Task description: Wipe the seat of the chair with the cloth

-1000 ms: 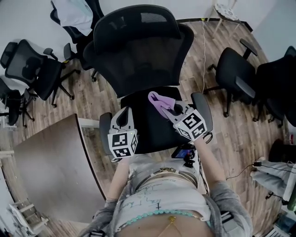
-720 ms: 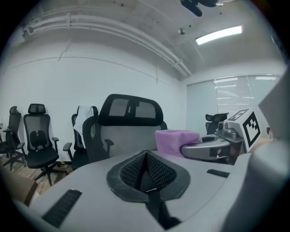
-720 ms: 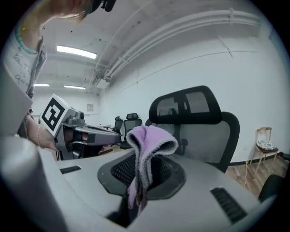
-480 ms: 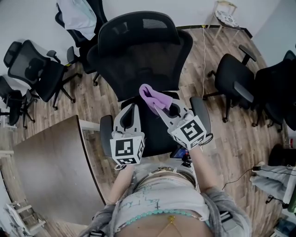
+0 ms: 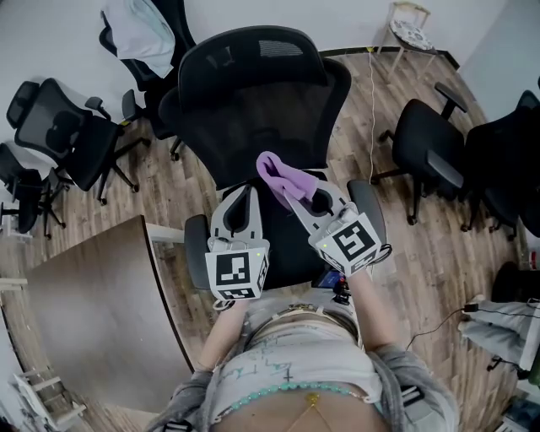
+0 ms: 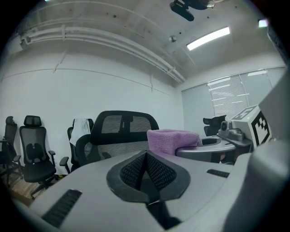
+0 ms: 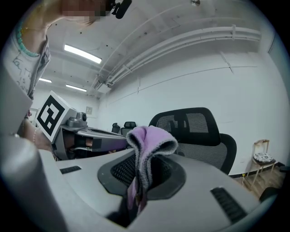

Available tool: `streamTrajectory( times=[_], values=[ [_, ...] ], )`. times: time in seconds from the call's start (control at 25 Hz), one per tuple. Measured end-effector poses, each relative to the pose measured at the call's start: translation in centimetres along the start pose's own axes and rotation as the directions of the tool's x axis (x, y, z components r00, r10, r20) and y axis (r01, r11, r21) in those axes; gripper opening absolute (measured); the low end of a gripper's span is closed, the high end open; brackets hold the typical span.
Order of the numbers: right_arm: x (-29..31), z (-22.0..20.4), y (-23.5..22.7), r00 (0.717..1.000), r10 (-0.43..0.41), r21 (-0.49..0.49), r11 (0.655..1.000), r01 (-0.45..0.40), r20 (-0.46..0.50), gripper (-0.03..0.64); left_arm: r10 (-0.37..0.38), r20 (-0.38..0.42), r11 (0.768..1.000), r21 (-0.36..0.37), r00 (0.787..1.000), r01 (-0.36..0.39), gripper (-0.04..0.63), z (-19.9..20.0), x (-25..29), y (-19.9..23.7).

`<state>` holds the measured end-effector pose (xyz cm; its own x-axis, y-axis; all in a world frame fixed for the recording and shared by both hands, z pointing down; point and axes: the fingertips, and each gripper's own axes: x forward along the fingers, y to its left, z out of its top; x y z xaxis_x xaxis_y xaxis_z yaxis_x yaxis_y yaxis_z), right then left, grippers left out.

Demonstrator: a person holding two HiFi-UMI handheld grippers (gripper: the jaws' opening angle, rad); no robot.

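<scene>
**Cloth clamped in right gripper over the seat's back edge, left gripper empty**

Black mesh chair (image 5: pixel 253 101) sits mid-frame in the head view, with both grippers over its seat (image 5: pixel 283 245). The seat is black and plain, and most of it is covered by the two grippers.

The right gripper (image 5: pixel 293 192) has its jaws closed on the purple cloth (image 5: pixel 277 175). In the right gripper view the cloth (image 7: pixel 149 140) is pinched between the pads and folds over above them. That free end touches nothing there. From the head view the cloth hangs over the seat's back edge, just in front of the backrest. Contact with the seat can't be made out.

The left gripper (image 5: pixel 240 196) is over the seat's left side, beside the right one. Its pads (image 6: pixel 156 170) meet with nothing between them.

Room:
- Wood-plank floor (image 5: pixel 371 110) and white walls.
- More black office chairs at left (image 5: pixel 63 126) and right (image 5: pixel 430 139).
- A pale garment (image 5: pixel 139 29) is draped over a chair at top left.
- A brown table (image 5: pixel 93 312), curved edge, lies at lower left near the seat's left-front corner.
- A small stool (image 5: pixel 413 21) stands by the far wall.
- The left gripper view shows a ceiling strip light (image 6: pixel 208 38) and window blinds (image 6: pixel 231 95).
</scene>
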<state>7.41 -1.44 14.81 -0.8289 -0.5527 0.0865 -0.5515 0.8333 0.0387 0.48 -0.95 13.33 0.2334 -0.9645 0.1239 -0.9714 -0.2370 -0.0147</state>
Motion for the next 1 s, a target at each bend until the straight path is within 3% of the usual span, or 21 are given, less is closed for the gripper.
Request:
streamTrajectory(
  times=[0.36,0.6,1.0],
  values=[
    [0.4,-0.4,0.3,1.000,0.012,0.010,1.000,-0.012,-0.016,0.048,0.002,-0.007,1.000,0.013,1.000,-0.002,0.008,-0.2,0.1,-0.1],
    [0.8,-0.6,0.6,0.999,0.022,0.015,1.000,-0.021,-0.035,0.048,0.000,0.007,0.997,0.075,1.000,-0.001,0.008,0.3,-0.1,-0.3],
    [0.7,-1.2,0.6,0.998,0.030,0.003,1.000,-0.030,-0.060,0.048,-0.019,0.012,0.997,0.070,1.000,0.018,0.008,0.3,-0.1,-1.0]
  ],
)
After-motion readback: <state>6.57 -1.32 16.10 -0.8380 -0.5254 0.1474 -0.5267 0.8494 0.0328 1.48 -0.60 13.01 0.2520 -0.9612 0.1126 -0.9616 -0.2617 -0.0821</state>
